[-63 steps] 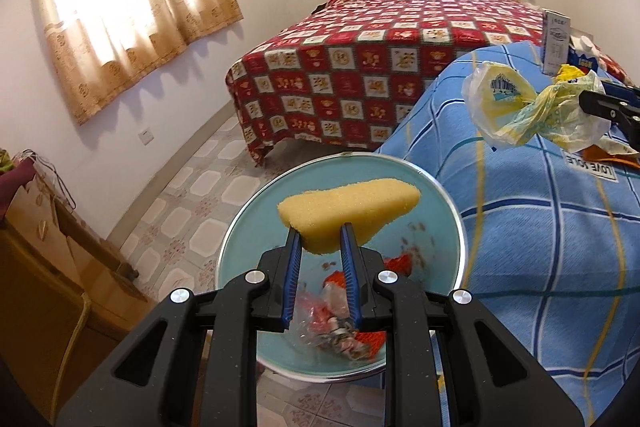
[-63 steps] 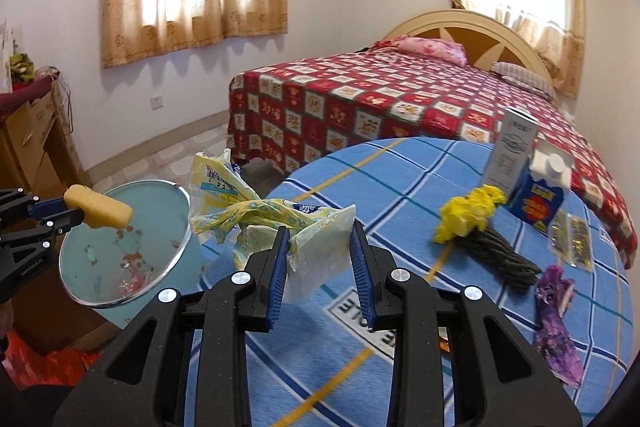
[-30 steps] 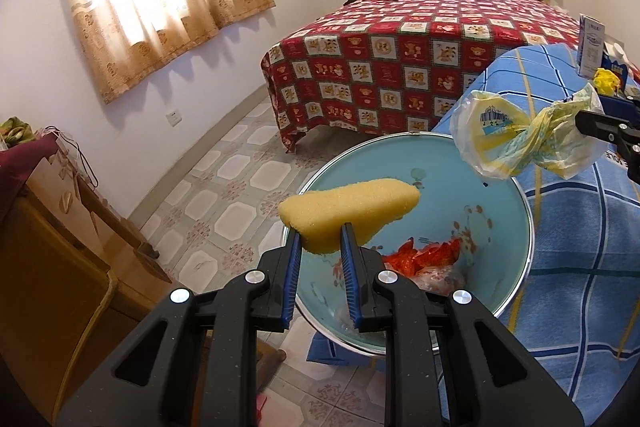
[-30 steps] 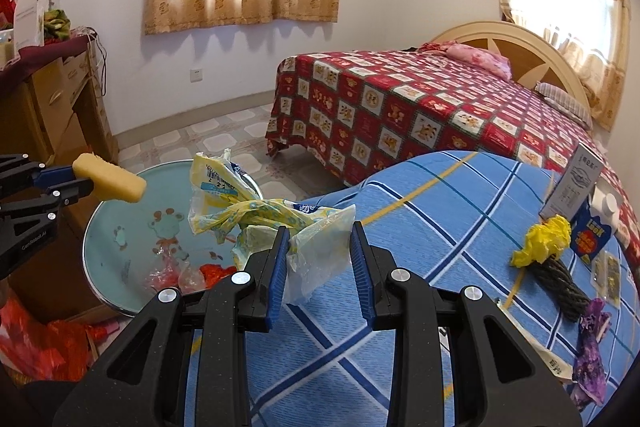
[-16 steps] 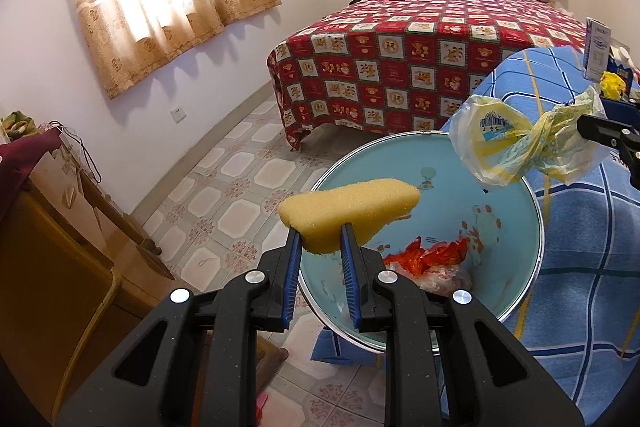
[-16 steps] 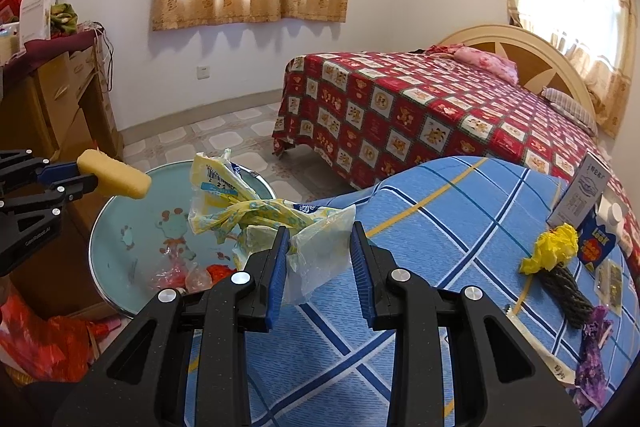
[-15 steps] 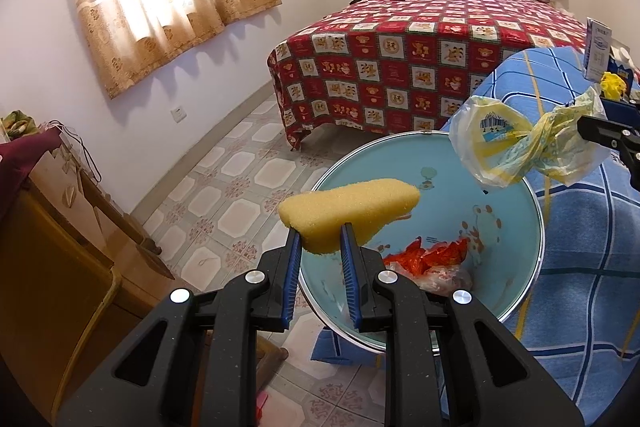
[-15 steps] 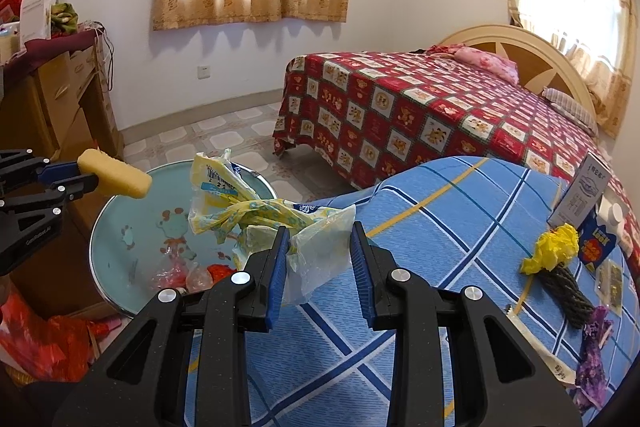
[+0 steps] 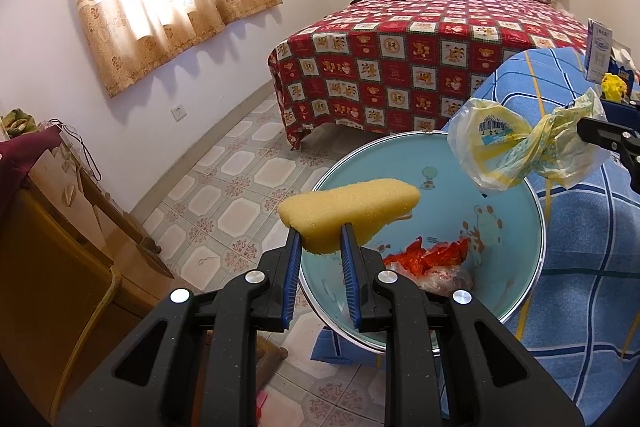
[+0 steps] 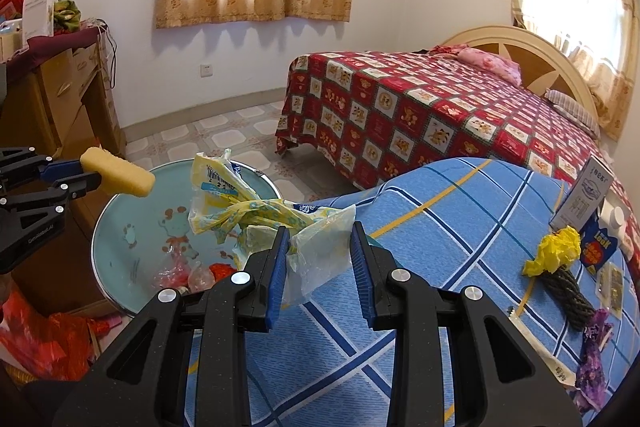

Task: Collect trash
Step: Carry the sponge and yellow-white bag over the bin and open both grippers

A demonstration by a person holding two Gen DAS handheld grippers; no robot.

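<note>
My left gripper [image 9: 320,231] is shut on a yellow sponge [image 9: 352,207], held over the near rim of a light-blue bin [image 9: 520,227] with a metal rim. Red and clear wrappers [image 9: 428,259] lie in the bin's bottom. My right gripper [image 10: 318,231] is shut on a crumpled yellow and clear plastic bag [image 10: 256,211], which hangs over the bin [image 10: 120,227] beside the table edge. From the left wrist view the bag [image 9: 520,155] hangs above the bin's far rim. The sponge [image 10: 118,177] also shows in the right wrist view.
A round table with a blue checked cloth [image 10: 440,227] carries a yellow wad on a dark rope bundle [image 10: 560,267], a white carton [image 10: 584,195], a blue carton and a purple wrapper [image 10: 596,347]. A red-quilted bed [image 10: 440,115] stands behind. A wooden dresser [image 9: 48,247] is left.
Over the last second both grippers have held almost still with their loads. Before that, both swung left from the table until the bin lay under them.
</note>
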